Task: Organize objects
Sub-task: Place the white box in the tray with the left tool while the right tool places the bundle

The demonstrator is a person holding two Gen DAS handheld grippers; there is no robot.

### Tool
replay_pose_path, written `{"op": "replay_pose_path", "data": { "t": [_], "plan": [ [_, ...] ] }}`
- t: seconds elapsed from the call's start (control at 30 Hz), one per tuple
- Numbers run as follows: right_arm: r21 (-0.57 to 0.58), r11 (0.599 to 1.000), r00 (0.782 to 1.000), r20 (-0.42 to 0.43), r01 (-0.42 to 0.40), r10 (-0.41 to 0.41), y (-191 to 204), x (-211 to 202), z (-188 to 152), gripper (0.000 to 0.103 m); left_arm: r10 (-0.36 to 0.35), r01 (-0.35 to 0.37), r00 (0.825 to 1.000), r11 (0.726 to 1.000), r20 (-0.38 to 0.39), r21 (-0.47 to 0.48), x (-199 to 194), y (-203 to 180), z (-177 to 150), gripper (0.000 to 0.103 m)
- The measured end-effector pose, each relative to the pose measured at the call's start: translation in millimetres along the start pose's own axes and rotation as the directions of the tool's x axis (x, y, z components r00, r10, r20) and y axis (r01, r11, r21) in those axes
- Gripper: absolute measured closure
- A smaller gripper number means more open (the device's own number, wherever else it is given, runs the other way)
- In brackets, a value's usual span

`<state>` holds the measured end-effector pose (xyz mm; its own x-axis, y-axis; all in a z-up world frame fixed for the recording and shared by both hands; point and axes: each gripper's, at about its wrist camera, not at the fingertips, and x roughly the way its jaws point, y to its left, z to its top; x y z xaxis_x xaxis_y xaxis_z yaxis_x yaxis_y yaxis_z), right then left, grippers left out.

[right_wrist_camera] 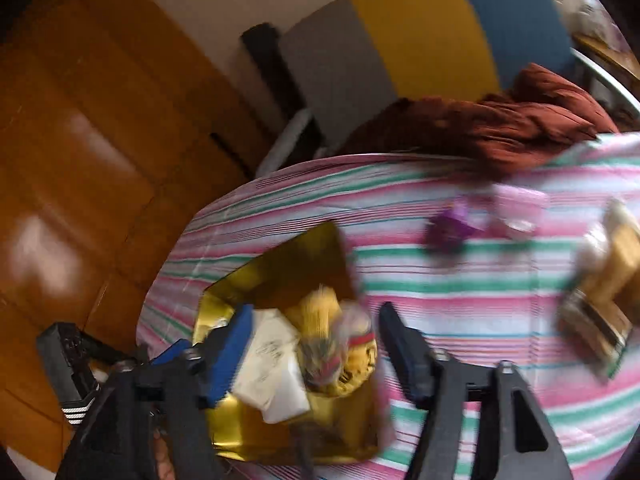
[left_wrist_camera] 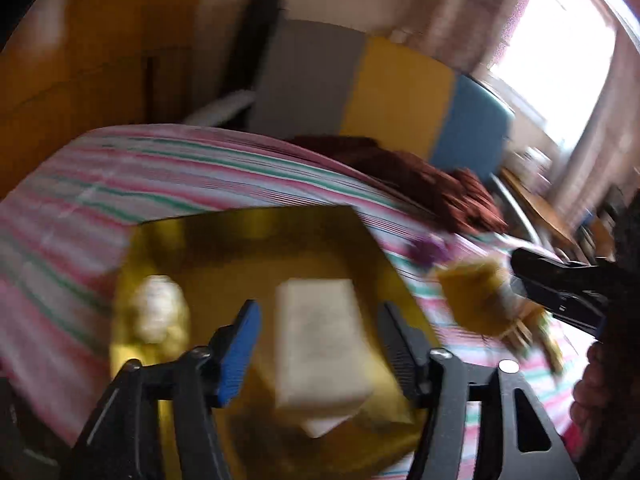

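Underneath, striped bedsheet (left_wrist_camera: 120, 168); wooden floor (right_wrist_camera: 80, 128).

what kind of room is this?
Probably a bedroom at home: striped bedsheet, padded headboard in grey, yellow and blue, wooden floor, curtained window.

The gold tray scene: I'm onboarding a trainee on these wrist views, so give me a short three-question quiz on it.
1. True or false: the white box lies inside the gold tray.
2. What pattern covers the bedsheet under the tray?
3. Which lies outside the tray: A) white box, B) purple item, C) yellow packet?

Key: 1 true. 2 Pink, green and white stripes. 3 B.
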<state>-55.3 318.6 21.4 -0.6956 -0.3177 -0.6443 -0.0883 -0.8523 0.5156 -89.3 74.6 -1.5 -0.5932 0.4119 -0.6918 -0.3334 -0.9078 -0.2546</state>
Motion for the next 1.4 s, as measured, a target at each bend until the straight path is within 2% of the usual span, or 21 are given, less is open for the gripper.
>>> {"op": "replay_pose_path", "data": {
  "t": [0.07,0.1,0.2,0.3,0.33,0.37,0.47,0.5,0.6,0.63,0.73,0.83,0.9,1.0,1.17,1.4],
  "plan": [
    [-0.029,0.999,1.0,-0.017,-0.015,0.014,16.6,11.7,-0.4,0.023,0.05,-0.049,0.999,0.997,0.017,-0.053,-4.9,23.4,-0.5,0.018],
    [-0.044,0.999,1.0,-0.016,-0.016,0.015,21.0,13.6,-2.8,0.016,0.064,-0.063,0.998,0.995,0.016,-0.073,-6.3,32.1,-1.4,0.013],
    [-0.117,0.993,1.0,-0.018,-0.002,0.0,35.7,24.2,-15.6,0.009,0.126,-0.126,0.992,0.987,-0.006,-0.095,-6.0,50.1,-8.0,0.009],
    [-0.197,0.979,0.998,-0.021,0.055,-0.06,44.9,29.1,-32.2,0.008,0.159,-0.16,0.987,0.982,-0.02,-0.102,-6.2,60.3,-15.8,0.007],
    [-0.224,0.971,0.996,-0.012,0.079,-0.084,47.6,27.5,-35.3,0.008,0.193,-0.192,0.981,0.976,-0.007,-0.103,-8.8,61.7,-19.0,0.007],
    [-0.255,0.961,0.994,0.005,0.111,-0.113,52.2,25.5,-39.6,0.008,0.204,-0.203,0.979,0.974,0.003,-0.099,-10.4,60.0,-21.7,0.007],
    [-0.36,0.904,0.971,0.135,0.232,-0.196,69.3,11.6,-54.4,0.008,0.238,-0.233,0.97,0.968,0.052,-0.093,-18.5,59.7,-25.6,0.007],
    [-0.39,0.877,0.955,0.204,0.281,-0.215,75.3,5.2,-60.3,0.008,0.247,-0.24,0.966,0.967,0.075,-0.089,-24.2,59.0,-26.3,0.007],
    [-0.383,0.847,0.916,0.304,0.369,-0.262,78.5,-3.2,-69.4,0.008,0.287,-0.28,0.947,0.957,0.146,-0.07,-36.7,52.8,-28.6,0.001],
    [-0.375,0.849,0.916,0.298,0.373,-0.271,76.4,-2.3,-70.5,0.008,0.296,-0.289,0.939,0.955,0.173,-0.065,-41.6,50.1,-30.0,0.001],
    [-0.321,0.901,0.951,0.194,0.292,-0.239,62.9,5.1,-70.0,0.009,0.296,-0.291,0.931,0.955,0.214,-0.053,-50.7,45.4,-32.6,0.0],
    [-0.319,0.903,0.956,0.152,0.288,-0.252,57.7,11.9,-76.6,0.017,0.279,-0.278,0.937,0.96,0.21,-0.033,-52.9,41.0,-33.6,0.0],
    [-0.336,0.9,0.96,0.128,0.279,-0.249,57.8,16.0,-83.3,0.017,0.275,-0.276,0.941,0.961,0.2,-0.023,-51.9,38.6,-36.4,0.0],
    [-0.33,0.922,0.979,0.05,0.202,-0.197,55.9,21.6,-88.3,0.017,0.29,-0.293,0.94,0.956,0.179,-0.012,-49.9,34.0,-39.5,0.0],
    [-0.332,0.923,0.981,0.053,0.195,-0.188,54.1,21.2,-96.2,0.015,0.261,-0.268,0.951,0.963,0.169,0.022,-51.3,25.6,-45.8,0.0],
    [-0.337,0.913,0.973,0.073,0.231,-0.219,49.4,13.0,-102.9,0.015,0.244,-0.255,0.957,0.965,0.158,0.057,-51.6,13.3,-50.5,0.0]
  ]
}}
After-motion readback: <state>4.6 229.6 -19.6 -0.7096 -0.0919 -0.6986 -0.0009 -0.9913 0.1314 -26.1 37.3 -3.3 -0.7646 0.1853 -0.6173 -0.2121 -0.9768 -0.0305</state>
